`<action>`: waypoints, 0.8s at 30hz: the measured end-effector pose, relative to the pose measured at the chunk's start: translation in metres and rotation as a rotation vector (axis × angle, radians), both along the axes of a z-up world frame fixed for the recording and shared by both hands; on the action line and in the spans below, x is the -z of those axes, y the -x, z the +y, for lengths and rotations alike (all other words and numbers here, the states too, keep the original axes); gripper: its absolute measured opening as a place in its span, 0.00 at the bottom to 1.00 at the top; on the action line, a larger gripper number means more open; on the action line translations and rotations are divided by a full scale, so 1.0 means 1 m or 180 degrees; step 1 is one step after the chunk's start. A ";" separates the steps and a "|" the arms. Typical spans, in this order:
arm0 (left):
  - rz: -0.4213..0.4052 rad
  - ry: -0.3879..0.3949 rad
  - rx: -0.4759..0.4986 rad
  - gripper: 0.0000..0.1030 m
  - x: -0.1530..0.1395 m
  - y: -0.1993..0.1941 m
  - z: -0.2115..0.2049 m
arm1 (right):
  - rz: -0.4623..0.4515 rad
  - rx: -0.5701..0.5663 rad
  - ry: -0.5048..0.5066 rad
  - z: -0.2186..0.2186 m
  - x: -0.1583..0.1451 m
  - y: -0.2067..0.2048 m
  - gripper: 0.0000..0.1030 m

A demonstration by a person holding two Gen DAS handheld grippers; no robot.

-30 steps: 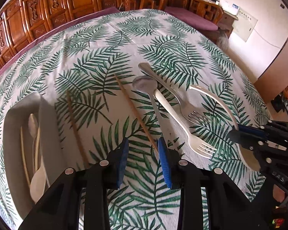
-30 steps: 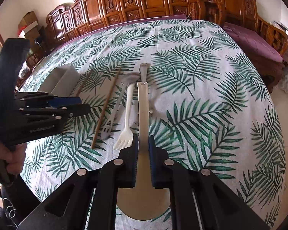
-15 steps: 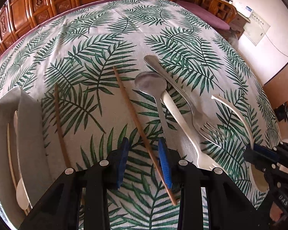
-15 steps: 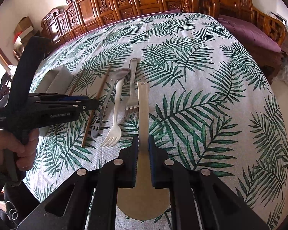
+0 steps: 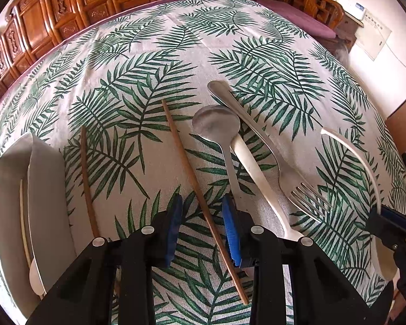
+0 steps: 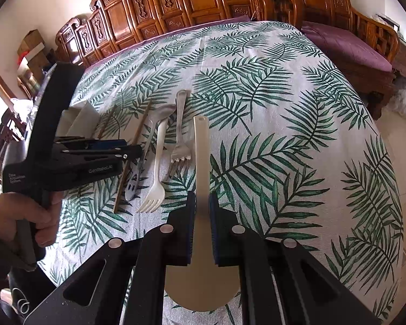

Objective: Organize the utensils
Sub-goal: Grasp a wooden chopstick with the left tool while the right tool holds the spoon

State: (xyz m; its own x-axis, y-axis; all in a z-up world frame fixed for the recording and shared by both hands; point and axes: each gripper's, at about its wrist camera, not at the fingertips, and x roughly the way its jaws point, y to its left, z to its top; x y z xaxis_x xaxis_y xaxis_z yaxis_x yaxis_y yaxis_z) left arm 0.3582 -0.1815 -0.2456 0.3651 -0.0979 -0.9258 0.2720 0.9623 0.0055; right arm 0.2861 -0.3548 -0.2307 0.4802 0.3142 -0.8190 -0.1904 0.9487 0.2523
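My left gripper (image 5: 201, 218) is open, its blue pads on either side of a wooden chopstick (image 5: 195, 181) that lies on the leaf-print tablecloth. A second chopstick (image 5: 87, 178) lies to its left. Right of it lie a metal spoon (image 5: 216, 124), a white plastic fork (image 5: 257, 173) and a metal fork (image 5: 273, 151). My right gripper (image 6: 201, 208) is shut on the handle of a cream rice paddle (image 6: 201, 146), held just above the cloth; the paddle also shows at the right in the left wrist view (image 5: 360, 157).
A grey utensil tray (image 5: 48, 189) stands at the left table edge with pale utensils inside (image 5: 24, 216). Carved wooden chairs (image 6: 192, 2) ring the far side. A purple-cushioned bench (image 6: 349, 46) stands at the right. The person's hand (image 6: 38, 216) holds the left gripper.
My left gripper has moved forward over the chopstick, which now runs between its open pads. My right gripper keeps its hold on the rice paddle and has drawn back slightly.
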 end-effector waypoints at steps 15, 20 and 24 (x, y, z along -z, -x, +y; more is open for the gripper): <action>0.0097 -0.0040 -0.0100 0.05 -0.001 -0.004 0.003 | -0.0051 0.0088 -0.0108 -0.012 -0.013 0.000 0.12; 0.0075 -0.0053 -0.0018 0.04 -0.007 0.012 0.008 | -0.0108 0.0055 0.0003 -0.010 -0.017 0.003 0.12; 0.0005 -0.0060 0.0003 0.04 -0.017 0.022 0.010 | -0.0107 0.0037 0.0061 -0.007 -0.015 0.004 0.12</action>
